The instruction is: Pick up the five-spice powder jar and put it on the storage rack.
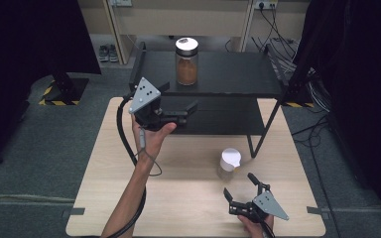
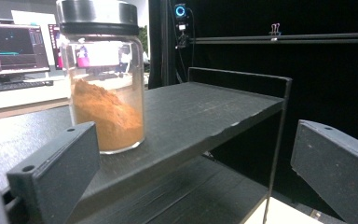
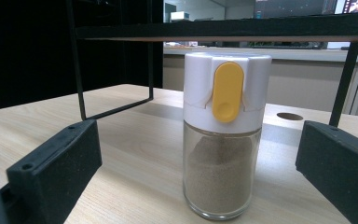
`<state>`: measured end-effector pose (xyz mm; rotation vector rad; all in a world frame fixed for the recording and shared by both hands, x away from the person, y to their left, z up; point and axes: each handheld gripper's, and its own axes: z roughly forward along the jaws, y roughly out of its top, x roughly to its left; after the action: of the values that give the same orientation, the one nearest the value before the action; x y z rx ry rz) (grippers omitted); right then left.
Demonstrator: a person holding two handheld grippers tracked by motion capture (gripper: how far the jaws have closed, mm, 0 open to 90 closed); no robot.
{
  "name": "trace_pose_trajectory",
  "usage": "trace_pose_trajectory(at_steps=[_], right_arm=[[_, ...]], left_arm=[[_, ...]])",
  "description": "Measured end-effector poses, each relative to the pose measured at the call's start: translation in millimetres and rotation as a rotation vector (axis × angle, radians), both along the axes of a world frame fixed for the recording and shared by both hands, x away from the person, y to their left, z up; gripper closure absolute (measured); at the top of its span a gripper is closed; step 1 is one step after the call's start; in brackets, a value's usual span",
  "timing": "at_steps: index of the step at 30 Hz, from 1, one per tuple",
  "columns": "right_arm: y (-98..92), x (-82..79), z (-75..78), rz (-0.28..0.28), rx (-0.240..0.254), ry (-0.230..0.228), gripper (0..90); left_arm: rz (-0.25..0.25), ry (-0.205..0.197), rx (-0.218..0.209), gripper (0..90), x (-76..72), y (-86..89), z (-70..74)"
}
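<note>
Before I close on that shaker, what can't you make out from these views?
- Shaker: its back is turned away in the right gripper view; in the high view it is too small for detail.
- Jar: lid top cut off by the upper edge of the left gripper view.
- Lower shelf: the top shelf covers its rear in the high view.
- Right gripper: hand cut off by the bottom edge.

We see our left gripper point(image 1: 181, 113): black body, grey three-cornered plate with dark dots, thick black cable looping under a bare, sleeveless forearm. Our right gripper point(image 1: 240, 186): same black build, grey plate. Jaws are blocky matte black with small screw holes.
</note>
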<state>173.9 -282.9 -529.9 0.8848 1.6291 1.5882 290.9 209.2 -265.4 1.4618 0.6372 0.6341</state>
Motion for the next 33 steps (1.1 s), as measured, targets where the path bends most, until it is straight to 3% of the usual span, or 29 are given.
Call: trace_pose_trajectory(at_steps=[11, 26, 33], right_arm=[[0.1, 0.0, 0.0, 0.000, 0.000, 0.000, 0.4], [0.2, 0.0, 0.0, -0.001, 0.000, 0.000, 0.4], [0.2, 0.1, 0.0, -0.001, 0.000, 0.000, 0.4]], left_arm=[[-0.016, -0.021, -0.017, 0.6, -16.7, 1.5, -19.8], [-0.043, -0.015, -0.063, 0.3, -26.7, 9.2, -51.0], [-0.048, -0.020, -0.063, 0.3, -30.3, 10.3, -60.0]])
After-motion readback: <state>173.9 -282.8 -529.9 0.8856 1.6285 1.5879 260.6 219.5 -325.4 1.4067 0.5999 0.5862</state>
